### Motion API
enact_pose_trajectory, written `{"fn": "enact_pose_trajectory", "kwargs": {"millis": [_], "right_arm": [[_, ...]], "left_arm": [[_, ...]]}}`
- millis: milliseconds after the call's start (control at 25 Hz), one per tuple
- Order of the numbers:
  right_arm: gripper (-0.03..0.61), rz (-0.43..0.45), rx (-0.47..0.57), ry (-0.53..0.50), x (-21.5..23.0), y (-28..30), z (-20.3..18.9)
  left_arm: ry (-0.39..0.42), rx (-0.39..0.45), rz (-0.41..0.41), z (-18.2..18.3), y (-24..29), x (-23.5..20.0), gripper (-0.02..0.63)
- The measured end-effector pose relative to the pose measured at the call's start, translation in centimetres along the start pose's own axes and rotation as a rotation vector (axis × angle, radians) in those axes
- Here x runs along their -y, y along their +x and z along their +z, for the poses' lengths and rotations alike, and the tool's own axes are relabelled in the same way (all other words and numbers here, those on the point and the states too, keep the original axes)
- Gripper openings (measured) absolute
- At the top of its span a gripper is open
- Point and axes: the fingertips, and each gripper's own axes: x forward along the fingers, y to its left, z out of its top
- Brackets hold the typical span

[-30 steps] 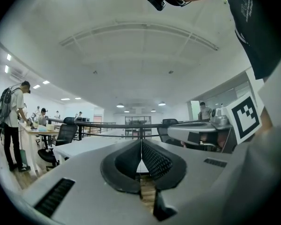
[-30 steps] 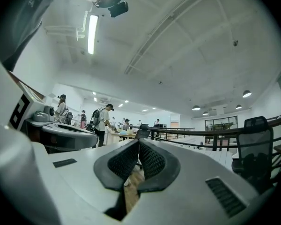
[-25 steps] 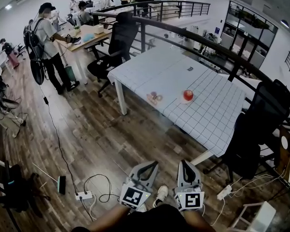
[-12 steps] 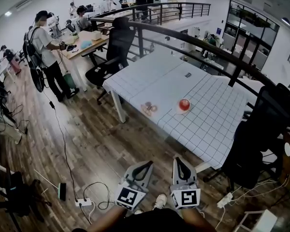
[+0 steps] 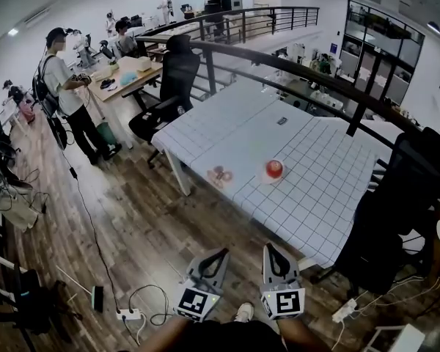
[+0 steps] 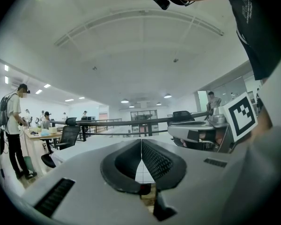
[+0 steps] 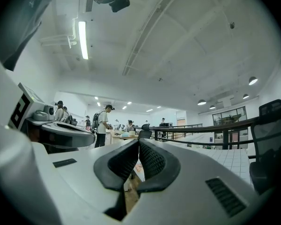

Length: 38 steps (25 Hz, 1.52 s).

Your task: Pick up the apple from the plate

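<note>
A red apple sits on a small white plate on the white gridded table, in the head view's middle. Both grippers hang low at the bottom of that view, well short of the table over the wooden floor. My left gripper is shut with nothing in it; its jaws meet in a thin line in the left gripper view. My right gripper is likewise shut and empty, jaws touching in the right gripper view. Neither gripper view shows the apple.
A small pinkish object lies left of the plate. Black office chairs stand at the table's far left and at its right end. A power strip and cables lie on the floor. A person stands at a desk.
The table, plate and apple have shifted left and down in the head view. Both grippers stay shut at the bottom of the frame.
</note>
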Motion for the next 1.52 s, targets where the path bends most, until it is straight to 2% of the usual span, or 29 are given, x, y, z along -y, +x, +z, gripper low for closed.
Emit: {"fn": "enact_pose_trajectory", "kwargs": {"millis": [120, 480, 760, 1160, 1520], "right_arm": [[0.024, -0.008, -0.015, 0.000, 1.2, 0.6, 0.1], [0.023, -0.048, -0.024, -0.020, 3.5, 2.5, -0.7], [0.025, -0.155, -0.060, -0.039, 5.8, 6.7, -1.3], [0.025, -0.200, -0.081, -0.048, 5.6, 13.8, -2.6], [0.025, -0.278, -0.098, -0.046, 6.0, 16.4, -3.1]], "left_arm": [[-0.032, 0.004, -0.003, 0.6, 0.9, 0.0, 0.023], [-0.010, 0.028, -0.092, 1.3, 4.8, -0.2, 0.023], [-0.031, 0.032, -0.150, 0.1, 9.1, -4.2, 0.023], [-0.037, 0.034, -0.216, -0.7, 13.5, -10.3, 0.023], [-0.055, 0.031, -0.283, -1.3, 15.9, -12.6, 0.023]]}}
